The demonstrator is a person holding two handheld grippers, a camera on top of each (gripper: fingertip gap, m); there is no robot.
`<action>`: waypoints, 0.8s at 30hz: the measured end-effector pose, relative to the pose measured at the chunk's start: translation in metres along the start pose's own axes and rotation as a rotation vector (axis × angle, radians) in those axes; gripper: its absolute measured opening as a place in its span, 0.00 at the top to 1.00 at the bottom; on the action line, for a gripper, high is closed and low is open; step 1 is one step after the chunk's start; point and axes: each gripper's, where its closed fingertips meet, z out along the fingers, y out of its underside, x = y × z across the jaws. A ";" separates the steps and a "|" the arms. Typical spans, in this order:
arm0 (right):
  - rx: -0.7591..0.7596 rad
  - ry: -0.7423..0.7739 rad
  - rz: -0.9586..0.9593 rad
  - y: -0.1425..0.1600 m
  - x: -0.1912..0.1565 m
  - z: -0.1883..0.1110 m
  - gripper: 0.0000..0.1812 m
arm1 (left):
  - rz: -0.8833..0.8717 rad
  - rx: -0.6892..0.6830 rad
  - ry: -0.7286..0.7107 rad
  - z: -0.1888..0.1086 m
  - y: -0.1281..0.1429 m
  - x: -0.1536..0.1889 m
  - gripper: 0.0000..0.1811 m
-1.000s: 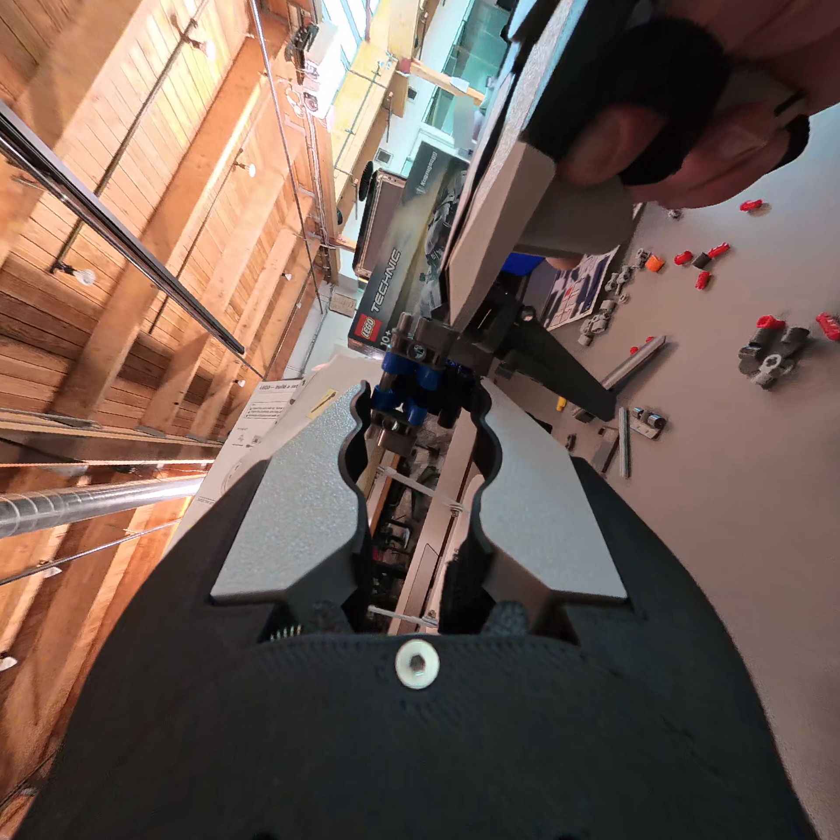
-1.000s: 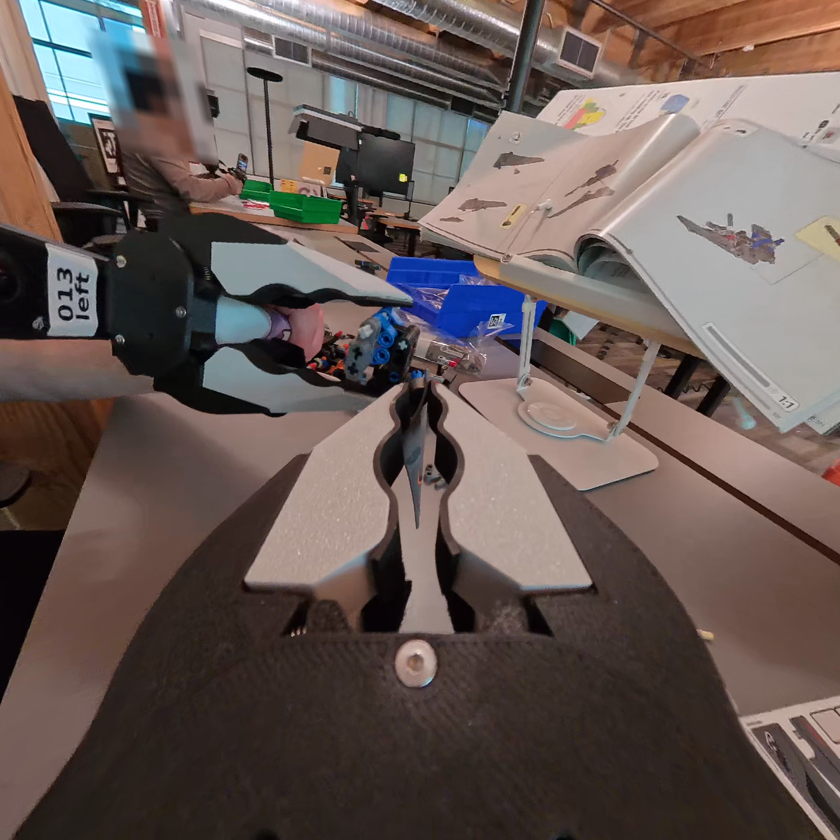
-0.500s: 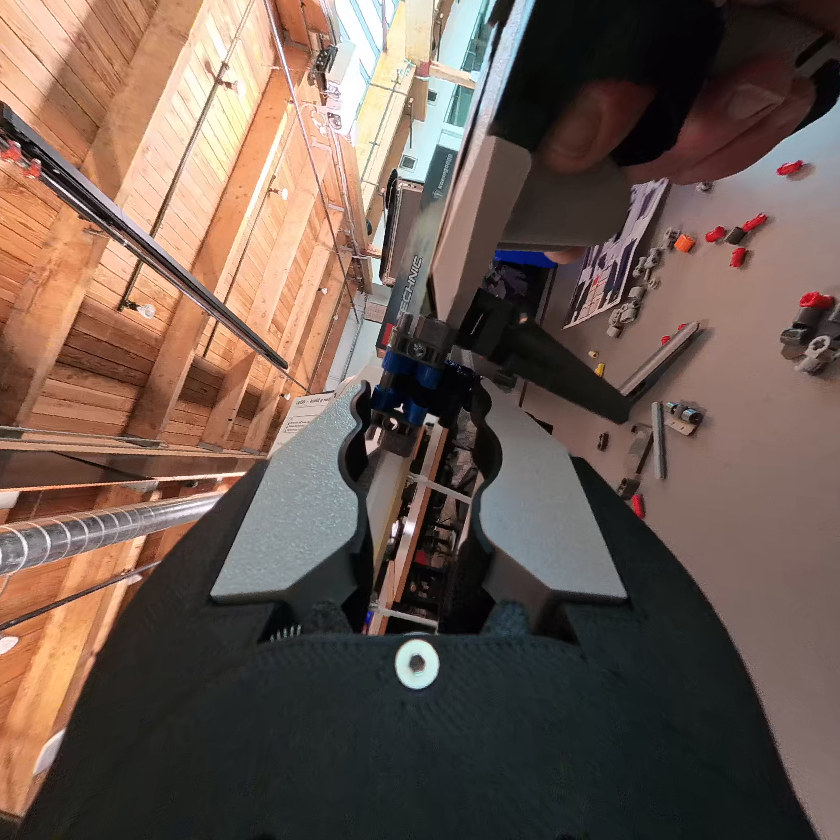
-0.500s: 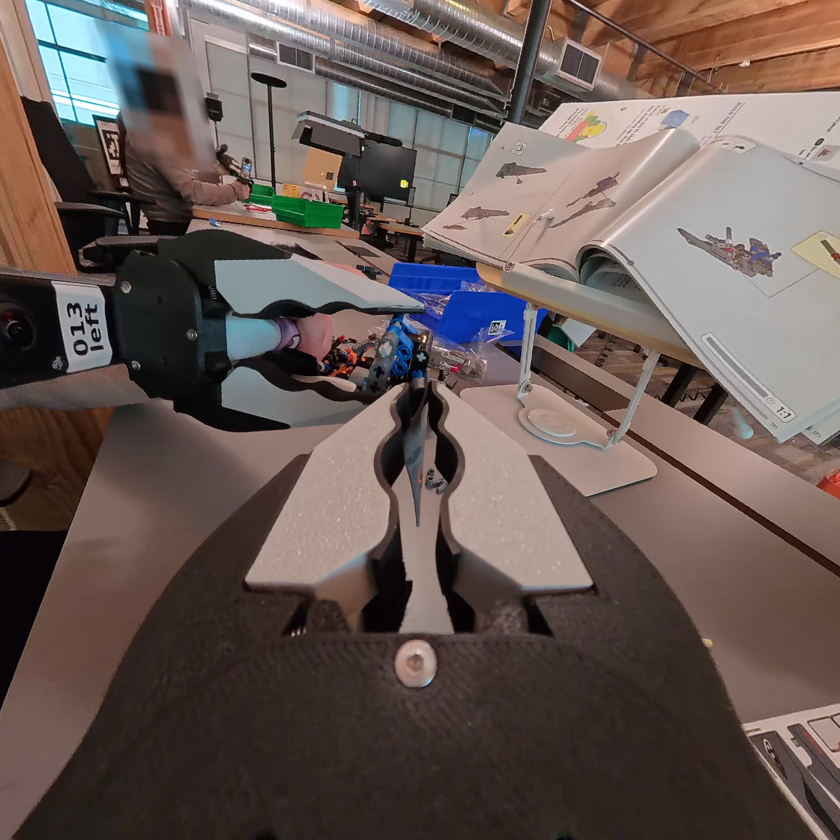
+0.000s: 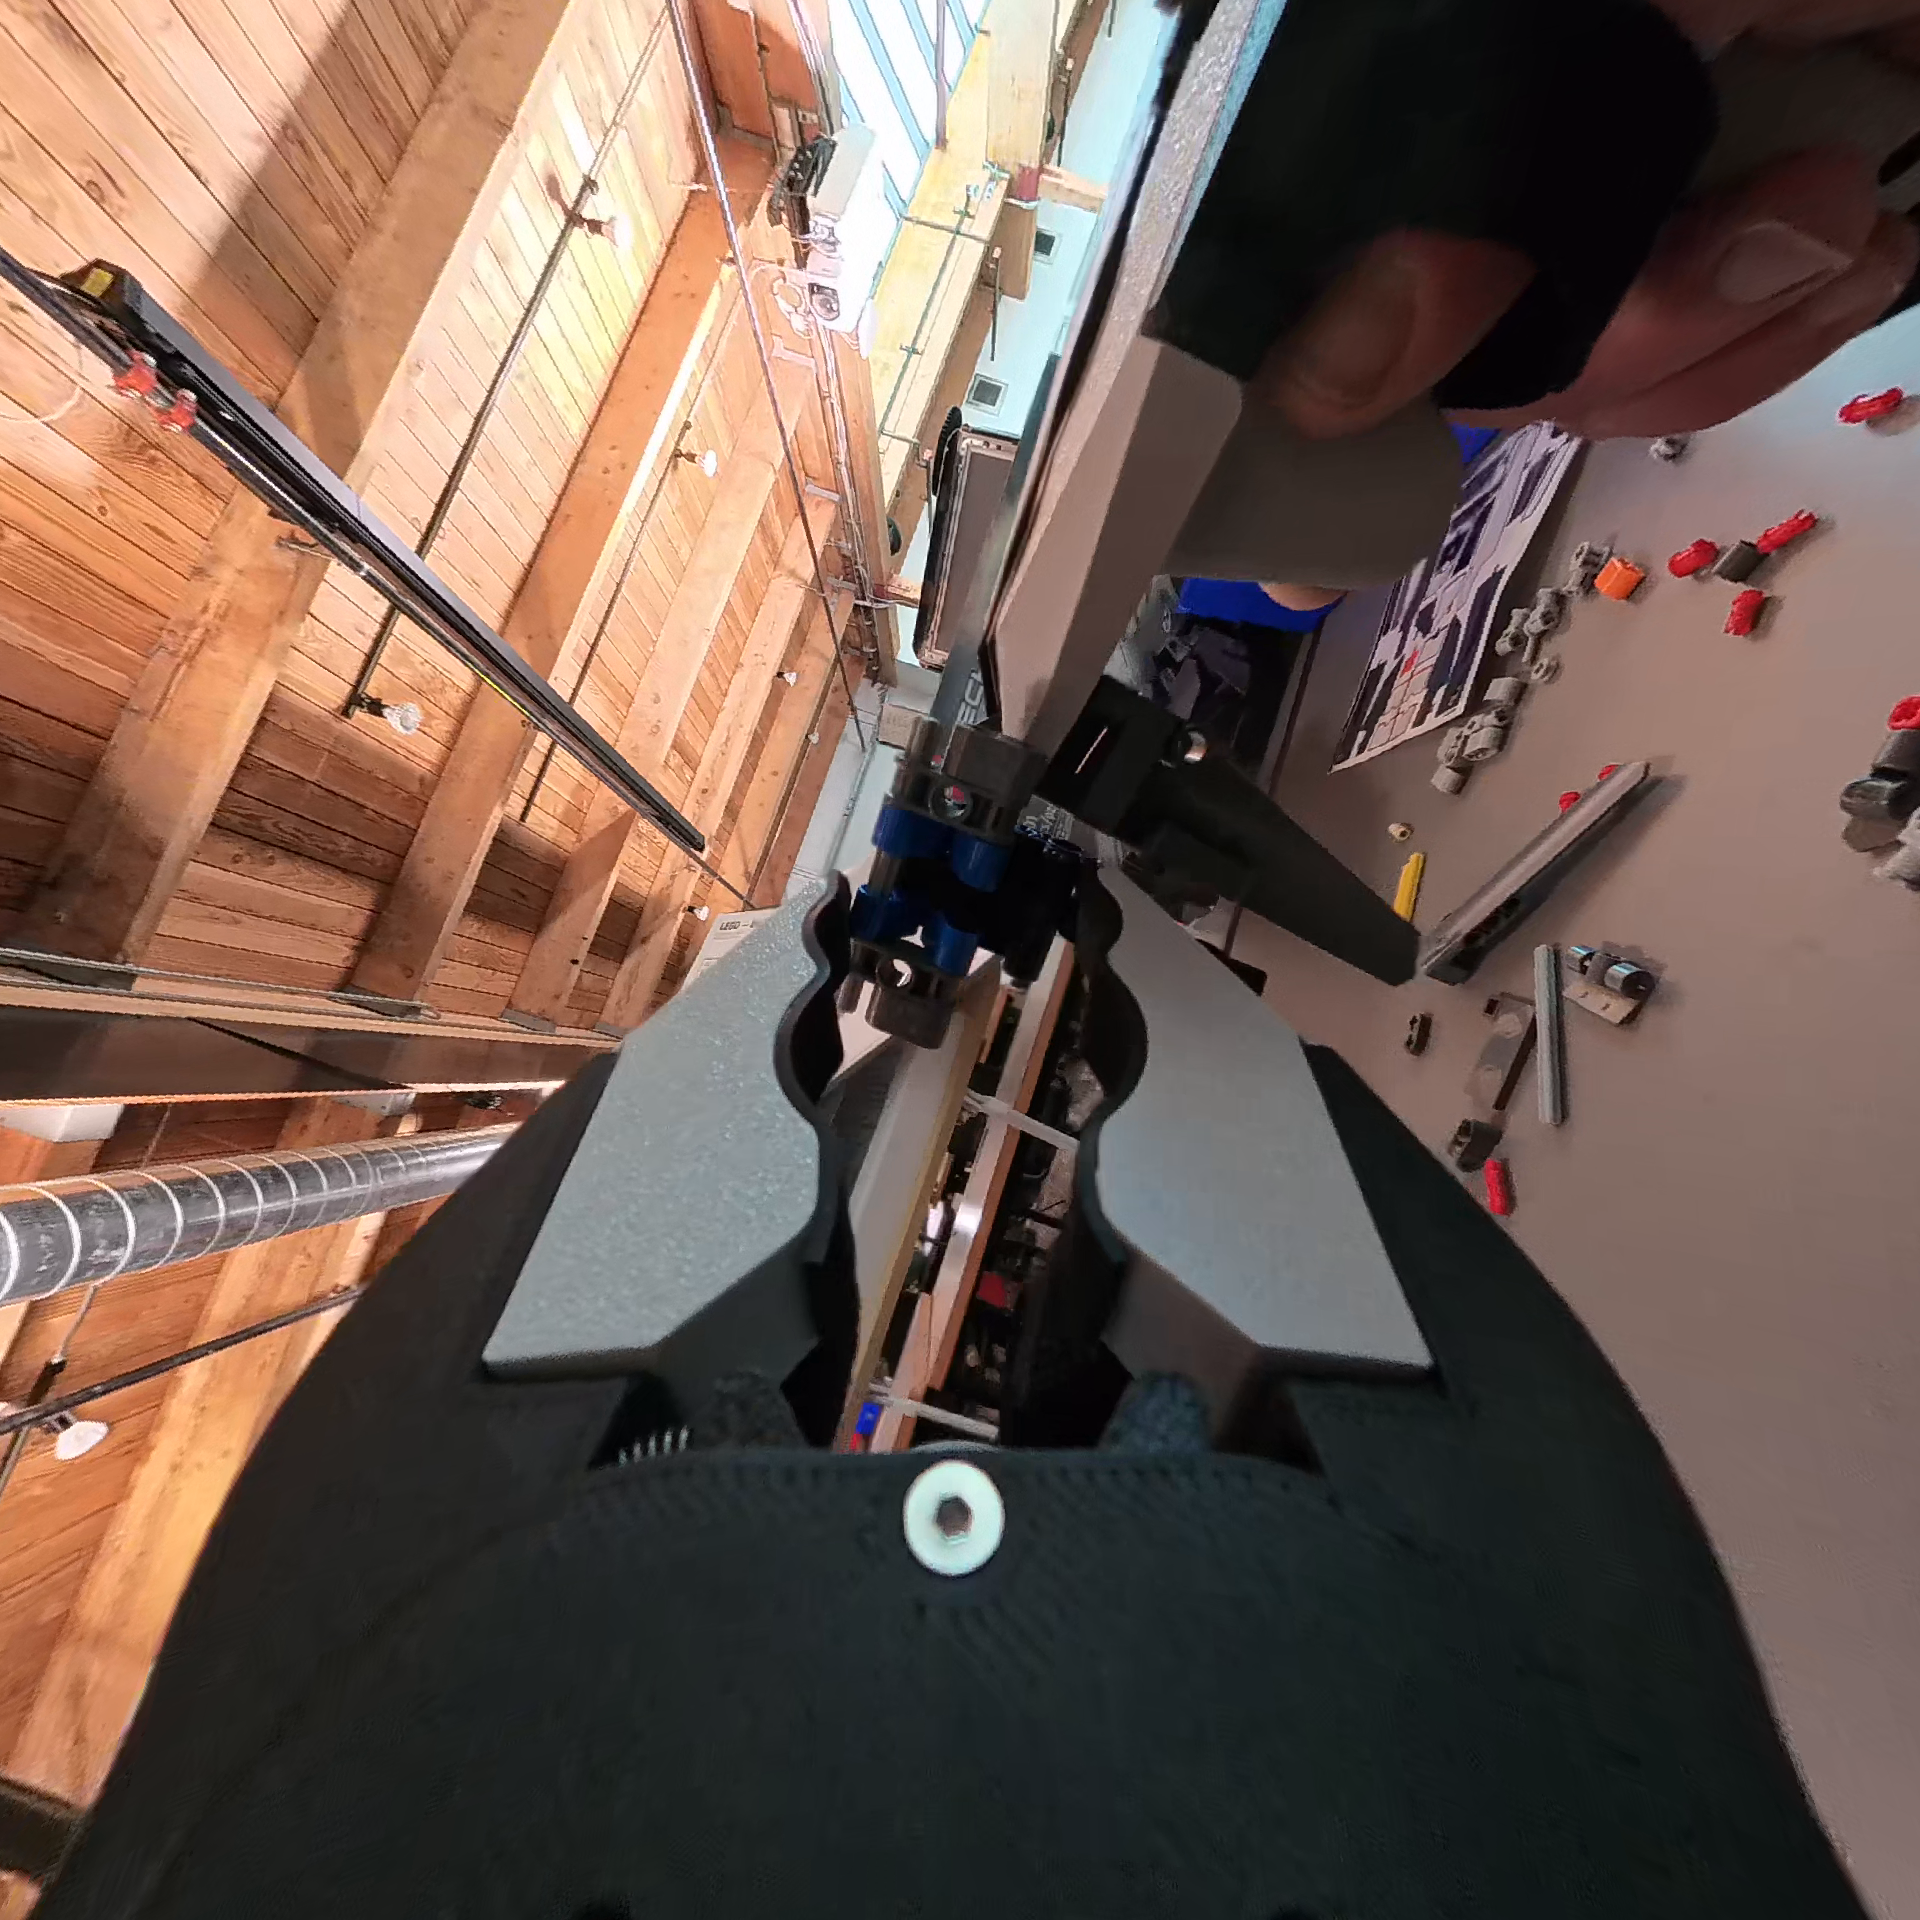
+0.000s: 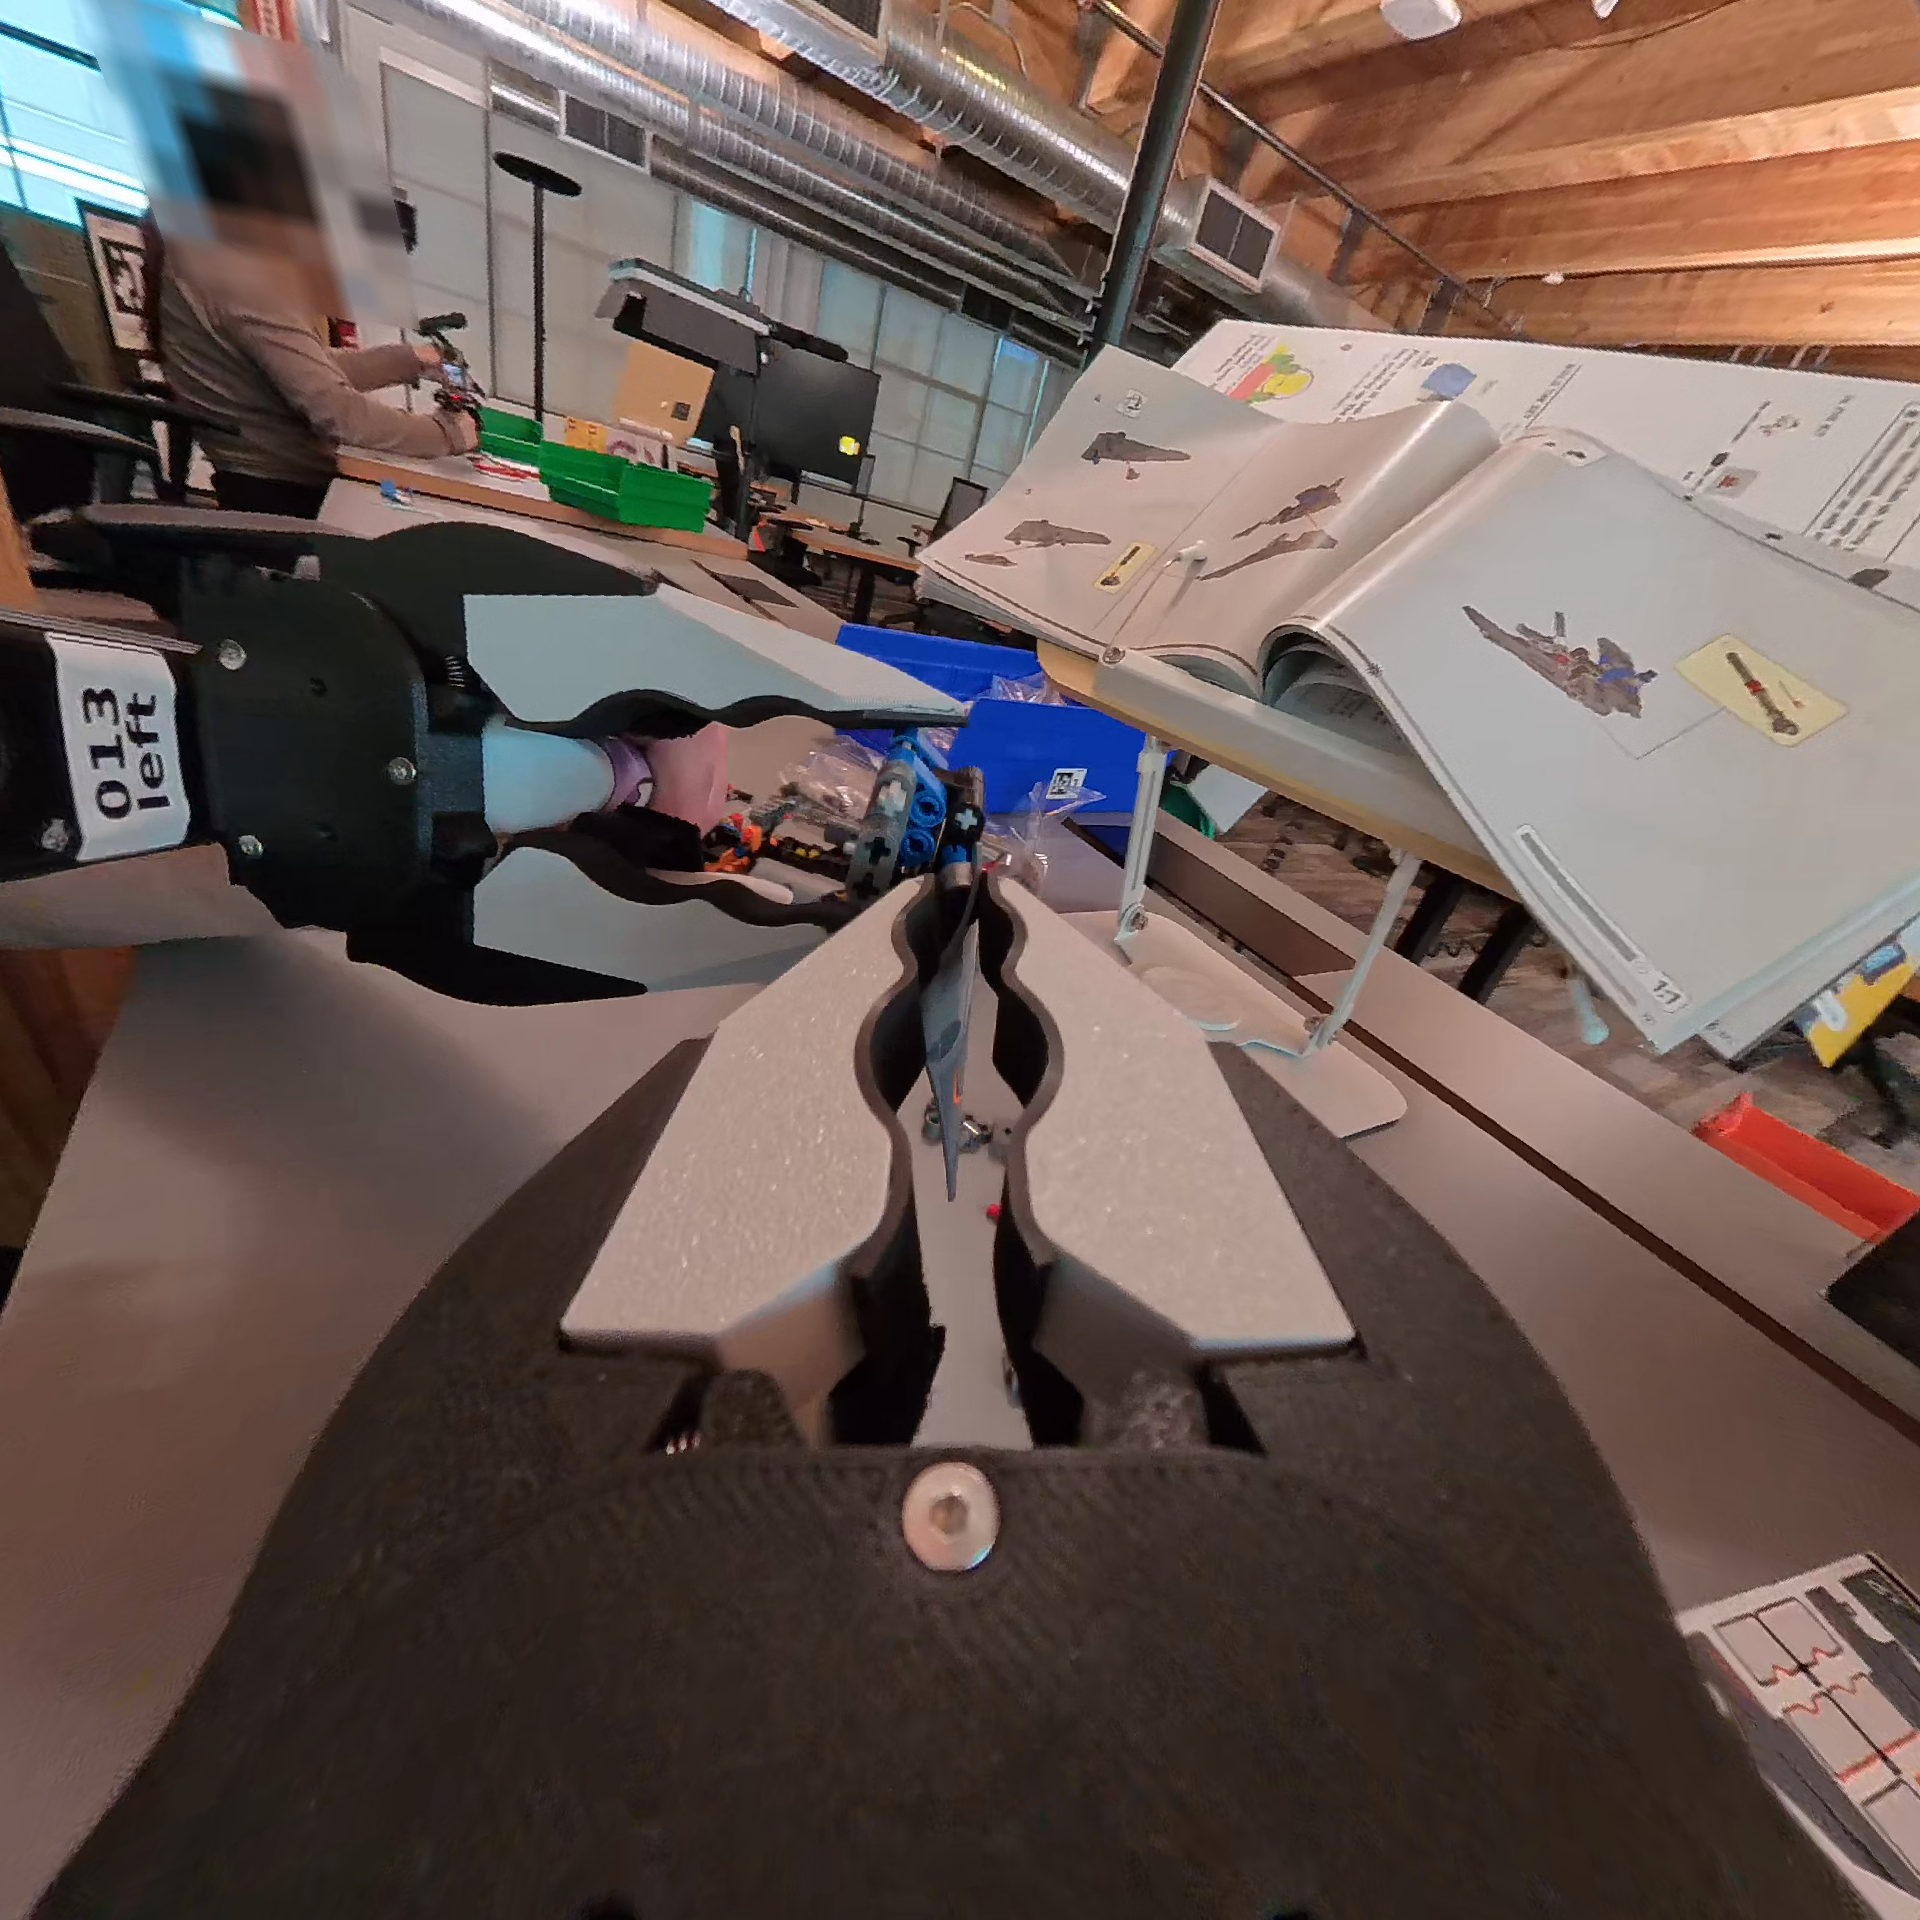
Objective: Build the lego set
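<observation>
My left gripper (image 5: 961, 914) is shut on a small grey and black lego assembly with blue pins (image 5: 935, 883) and holds it in the air above the grey table (image 5: 1714, 1299). My right gripper (image 6: 951, 894) is shut on a thin dark grey wing panel (image 6: 951, 1029), held edge-on between its jaws. In the left wrist view the right gripper (image 5: 1039, 717) reaches in from the upper right, and the panel (image 5: 1247, 852) meets the assembly's top. In the right wrist view the left gripper (image 6: 899, 810) comes in from the left with the assembly (image 6: 914, 821) at the panel's far end.
An open instruction booklet (image 6: 1455, 582) rests on a stand at the right. Blue bins (image 6: 1039, 748) stand behind it. Loose grey beams (image 5: 1538, 883) and red pieces (image 5: 1745, 582) lie on the table, with a sticker sheet (image 5: 1455, 623). A person (image 6: 270, 384) works at a far table. Left and right tips are no more than a few centimetres apart.
The two grippers have drawn closer together, and the panel's end has come up against the assembly. Both grips have stayed shut.
</observation>
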 end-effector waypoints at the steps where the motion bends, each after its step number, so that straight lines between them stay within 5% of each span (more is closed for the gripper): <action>1: -0.001 0.007 -0.008 0.000 0.000 0.000 0.98 | 0.007 0.001 -0.005 0.000 0.000 0.000 0.78; 24: -0.010 0.030 -0.071 -0.004 -0.004 -0.001 0.98 | 0.080 0.016 0.009 -0.003 -0.006 -0.001 0.80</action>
